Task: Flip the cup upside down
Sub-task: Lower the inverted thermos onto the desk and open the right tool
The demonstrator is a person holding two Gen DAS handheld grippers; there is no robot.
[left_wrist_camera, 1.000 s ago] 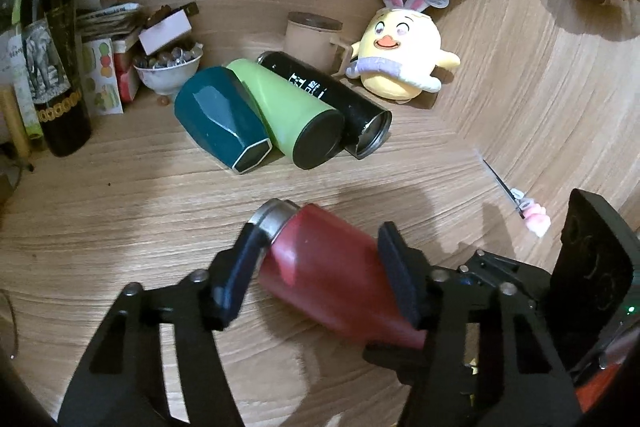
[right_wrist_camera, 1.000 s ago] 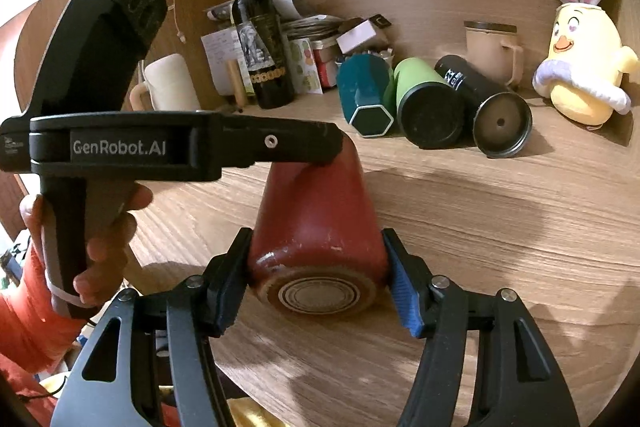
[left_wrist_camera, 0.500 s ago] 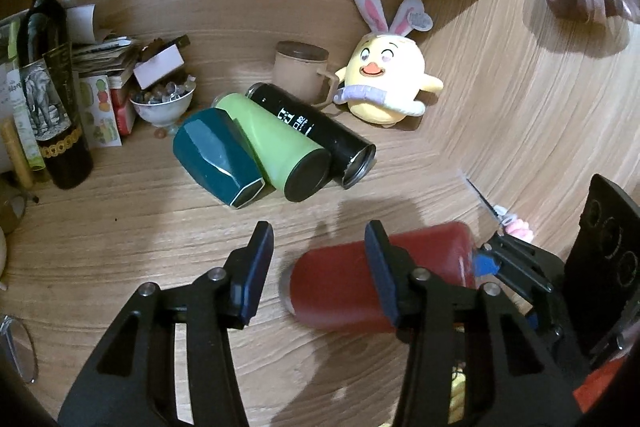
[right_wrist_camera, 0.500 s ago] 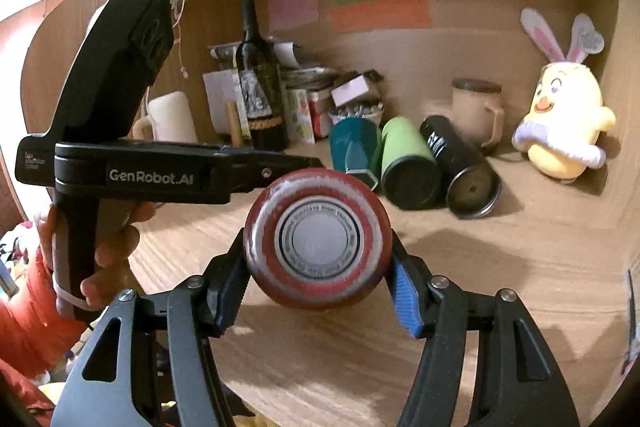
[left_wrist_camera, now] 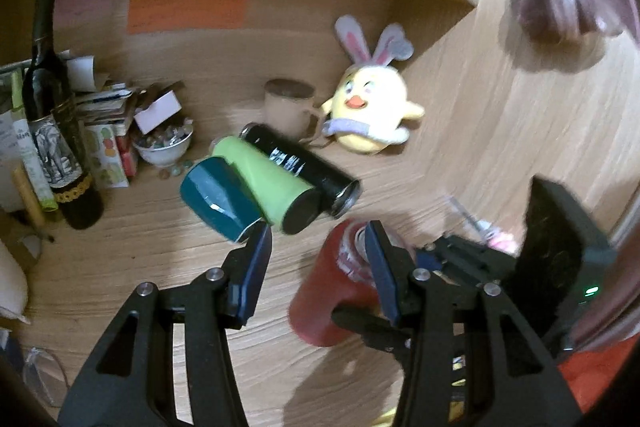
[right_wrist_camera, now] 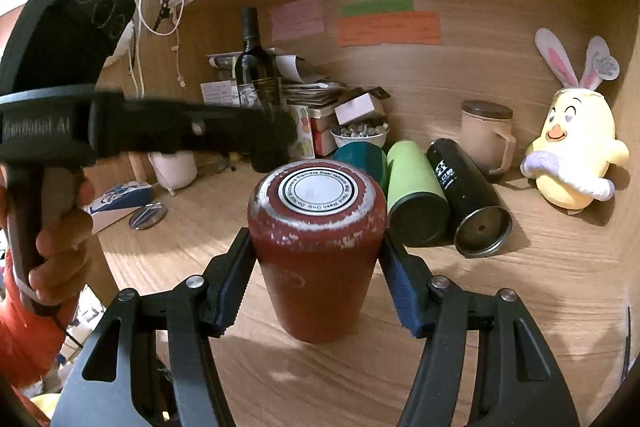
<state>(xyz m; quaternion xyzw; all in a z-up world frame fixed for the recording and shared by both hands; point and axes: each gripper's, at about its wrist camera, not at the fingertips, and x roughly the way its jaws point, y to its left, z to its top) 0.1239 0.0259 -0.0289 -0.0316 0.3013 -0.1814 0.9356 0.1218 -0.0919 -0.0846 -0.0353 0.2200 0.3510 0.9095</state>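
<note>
between blue ribbed fingers, scuffed red cup

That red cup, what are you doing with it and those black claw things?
A person holds a gripper in each hand and is turning the red cup upside down. The right gripper has its two fingers squeezed on the cup's sides, and the cup's bottom, with its round sticker, already faces up. Its open end points down at the wooden desk. The left gripper is open, off to the side, holding nothing. Three other cups lie on their sides behind.
</note>
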